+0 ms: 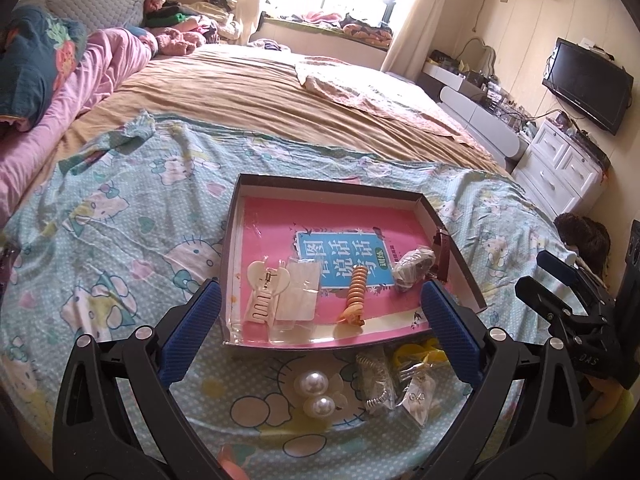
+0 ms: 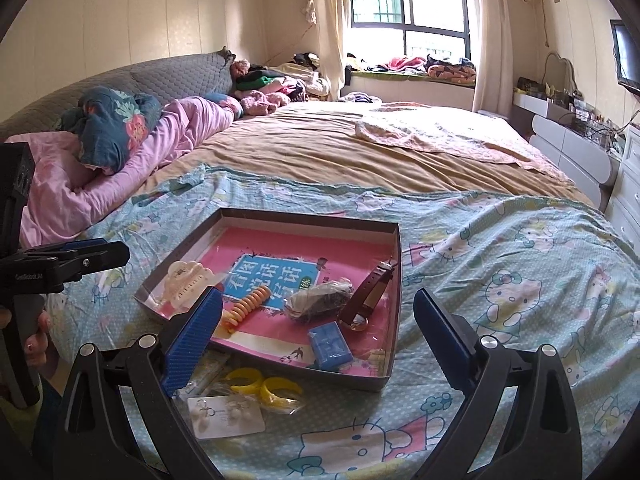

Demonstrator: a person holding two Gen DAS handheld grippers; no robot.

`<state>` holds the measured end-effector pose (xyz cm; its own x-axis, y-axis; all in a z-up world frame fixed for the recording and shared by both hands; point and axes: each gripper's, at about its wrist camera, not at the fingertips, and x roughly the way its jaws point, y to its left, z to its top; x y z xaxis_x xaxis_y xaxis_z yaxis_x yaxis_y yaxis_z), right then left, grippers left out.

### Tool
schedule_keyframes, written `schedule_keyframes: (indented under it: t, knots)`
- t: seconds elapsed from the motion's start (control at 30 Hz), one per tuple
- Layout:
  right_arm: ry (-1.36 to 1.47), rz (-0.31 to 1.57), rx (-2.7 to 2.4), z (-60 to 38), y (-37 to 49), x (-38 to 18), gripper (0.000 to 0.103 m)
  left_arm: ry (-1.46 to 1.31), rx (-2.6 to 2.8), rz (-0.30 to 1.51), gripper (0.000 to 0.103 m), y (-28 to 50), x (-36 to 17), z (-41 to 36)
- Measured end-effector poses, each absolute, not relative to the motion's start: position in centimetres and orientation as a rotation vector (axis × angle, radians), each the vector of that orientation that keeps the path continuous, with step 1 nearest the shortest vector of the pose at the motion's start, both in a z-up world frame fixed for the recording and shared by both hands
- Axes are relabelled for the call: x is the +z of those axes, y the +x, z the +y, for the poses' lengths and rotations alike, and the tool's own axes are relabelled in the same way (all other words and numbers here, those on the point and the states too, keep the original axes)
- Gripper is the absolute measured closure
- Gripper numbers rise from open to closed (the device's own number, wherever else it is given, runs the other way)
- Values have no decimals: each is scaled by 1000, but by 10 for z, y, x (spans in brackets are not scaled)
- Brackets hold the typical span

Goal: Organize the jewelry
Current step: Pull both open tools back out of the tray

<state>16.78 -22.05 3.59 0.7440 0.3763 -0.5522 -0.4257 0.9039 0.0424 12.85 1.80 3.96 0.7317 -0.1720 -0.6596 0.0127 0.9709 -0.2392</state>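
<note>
A shallow dark-walled box [image 1: 332, 186] [image 2: 394, 300] with a pink book as its floor lies on the bed. In it are a cream hair claw [image 1: 262, 290] [image 2: 186, 276], a clear packet [image 1: 300, 290], an orange spiral clip [image 1: 354, 290] [image 2: 248, 304], a bagged dark item [image 1: 412, 266] [image 2: 320, 300], a brown watch [image 2: 370, 292] and a blue box [image 2: 330, 346]. On the sheet in front lie two pearl pieces [image 1: 314, 392], a silver chain packet [image 1: 374, 380], yellow rings [image 2: 264, 390] [image 1: 416, 352] and an earring card [image 2: 226, 420] [image 1: 418, 396]. My left gripper [image 1: 320, 328] is open over the box's near edge. My right gripper [image 2: 320, 344] is open, empty.
The box lies on a Hello Kitty sheet [image 2: 500, 280] over a tan bedspread [image 1: 260, 96]. Pink bedding and pillows [image 2: 120, 152] lie at left. White drawers [image 1: 560, 164] and a TV [image 1: 586, 84] stand at right.
</note>
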Motion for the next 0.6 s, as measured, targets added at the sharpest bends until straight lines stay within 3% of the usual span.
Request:
schedule_keyframes:
  t: [0.6]
  knots:
    - [-105,556,483,-213,135,52,7,-216,-65,715,10,100,46,27]
